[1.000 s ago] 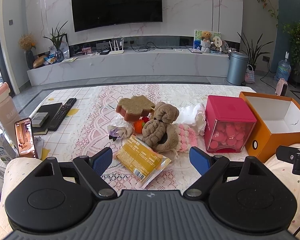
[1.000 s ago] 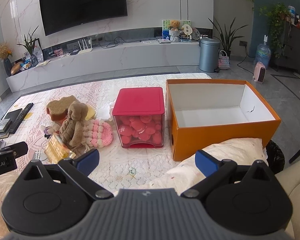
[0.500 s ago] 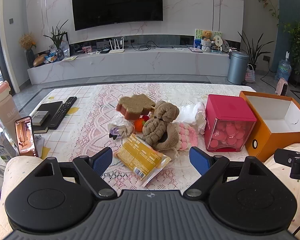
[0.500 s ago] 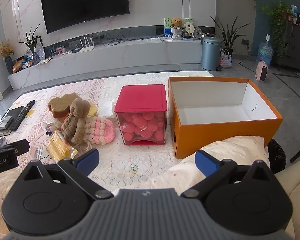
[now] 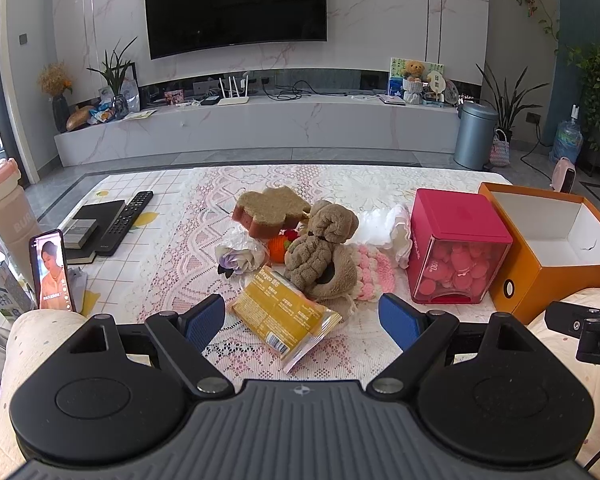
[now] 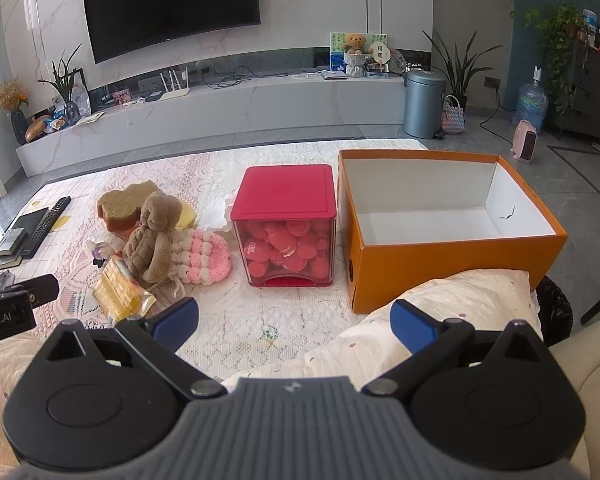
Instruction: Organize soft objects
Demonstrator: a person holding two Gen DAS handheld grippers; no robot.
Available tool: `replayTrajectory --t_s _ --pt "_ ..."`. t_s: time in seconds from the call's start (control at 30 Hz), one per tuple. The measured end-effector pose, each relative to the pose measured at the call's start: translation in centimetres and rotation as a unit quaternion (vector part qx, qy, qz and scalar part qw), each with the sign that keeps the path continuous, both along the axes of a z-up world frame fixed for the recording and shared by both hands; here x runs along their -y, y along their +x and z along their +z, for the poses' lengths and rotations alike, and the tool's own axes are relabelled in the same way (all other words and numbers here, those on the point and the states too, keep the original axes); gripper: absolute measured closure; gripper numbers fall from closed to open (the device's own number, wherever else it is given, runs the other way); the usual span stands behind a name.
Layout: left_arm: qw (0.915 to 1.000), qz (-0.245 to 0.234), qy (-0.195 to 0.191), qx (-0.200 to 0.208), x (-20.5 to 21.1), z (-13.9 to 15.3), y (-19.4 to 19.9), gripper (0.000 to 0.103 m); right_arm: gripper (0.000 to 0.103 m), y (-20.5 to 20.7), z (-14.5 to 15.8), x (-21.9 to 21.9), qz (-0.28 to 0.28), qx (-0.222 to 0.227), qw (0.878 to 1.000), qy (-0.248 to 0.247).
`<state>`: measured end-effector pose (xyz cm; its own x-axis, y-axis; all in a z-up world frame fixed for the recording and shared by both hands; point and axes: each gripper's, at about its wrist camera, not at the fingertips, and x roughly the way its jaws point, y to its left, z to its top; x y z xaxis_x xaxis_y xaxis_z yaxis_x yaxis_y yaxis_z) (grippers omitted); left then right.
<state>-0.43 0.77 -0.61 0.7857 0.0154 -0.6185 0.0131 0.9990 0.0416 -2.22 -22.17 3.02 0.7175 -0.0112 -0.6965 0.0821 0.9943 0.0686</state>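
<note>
Both sets of jaws spread wide and empty: left gripper (image 5: pixel 302 316) hovering just short of the yellow snack packet (image 5: pixel 285 319), right gripper (image 6: pixel 294 322) low over the lace-covered table (image 6: pixel 236 320) in front of the orange box (image 6: pixel 452 268). Brown plush dog (image 5: pixel 320 250) slumped just left of the red-lidded container (image 5: pixel 458 248), leaning on the pink crochet piece (image 5: pixel 374 270), sponge (image 5: pixel 270 210) behind it. Likely light, limp and squashy; best pinched across the thick torso, not a floppy ear.

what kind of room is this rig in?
Most likely a home living room: wall-mounted TV over a long media console, a remote on the lace-covered table, houseplants by the wall.
</note>
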Motion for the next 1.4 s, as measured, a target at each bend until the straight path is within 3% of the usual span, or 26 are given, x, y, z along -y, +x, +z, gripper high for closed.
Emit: replayTrajectory --t_s 0.77,1.27,1.33,1.4 --pt "1.0000 -0.002 -0.002 -0.004 0.2 -0.2 -0.1 0.002 0.003 0.0 -0.1 -0.1 0.001 -0.003 1.000 0.001" --pt "0.9988 -0.011 -0.021 -0.043 -0.6 -1.2 2.2 0.002 0.003 2.1 -0.8 -1.0 0.022 -0.016 1.000 0.006" --pt "0.9985 -0.016 -0.025 -0.045 -0.9 -1.4 2.9 0.006 0.003 2.7 -0.9 -1.4 0.032 -0.015 0.999 0.000" --pt "0.9981 -0.023 -0.031 -0.049 -1.2 -1.7 3.6 0.020 0.004 3.6 -1.0 -1.9 0.049 -0.012 0.999 -0.003"
